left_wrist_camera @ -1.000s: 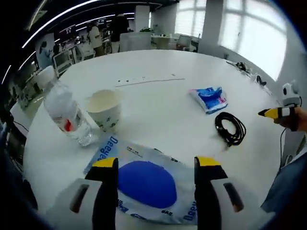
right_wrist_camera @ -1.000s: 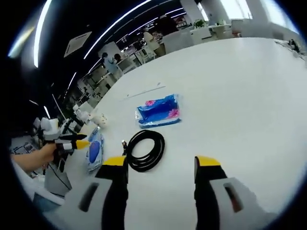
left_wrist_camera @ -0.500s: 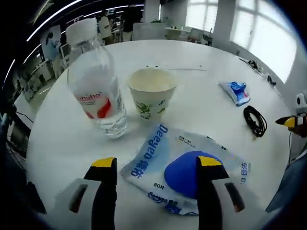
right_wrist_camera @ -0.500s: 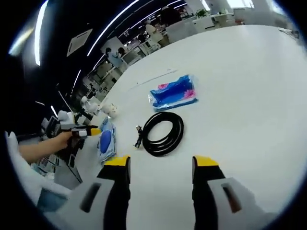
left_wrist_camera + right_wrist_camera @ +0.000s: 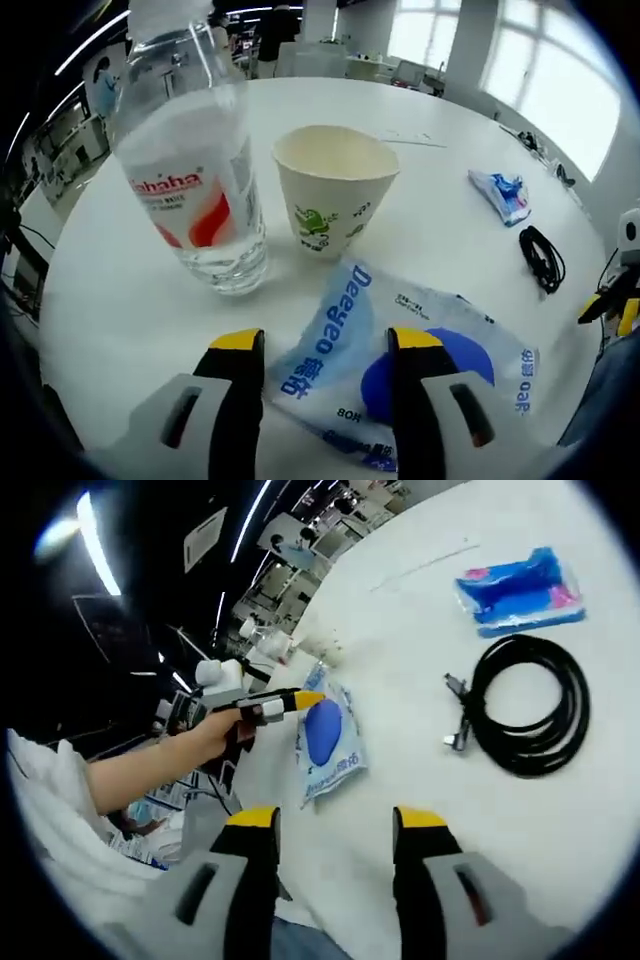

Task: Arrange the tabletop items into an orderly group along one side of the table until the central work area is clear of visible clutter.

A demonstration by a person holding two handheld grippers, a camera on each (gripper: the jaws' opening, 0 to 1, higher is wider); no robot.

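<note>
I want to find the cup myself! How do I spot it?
Look on the round white table, near the clear plastic water bottle with a red label. Right beside it stands the cream paper cup with a green cartoon print, just beyond the flat blue-and-white plastic packet. It alone is open-topped.

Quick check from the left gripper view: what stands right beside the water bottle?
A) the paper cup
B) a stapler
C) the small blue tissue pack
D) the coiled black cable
A: the paper cup stands upright next to the water bottle, while the black cable lies far off.
</note>
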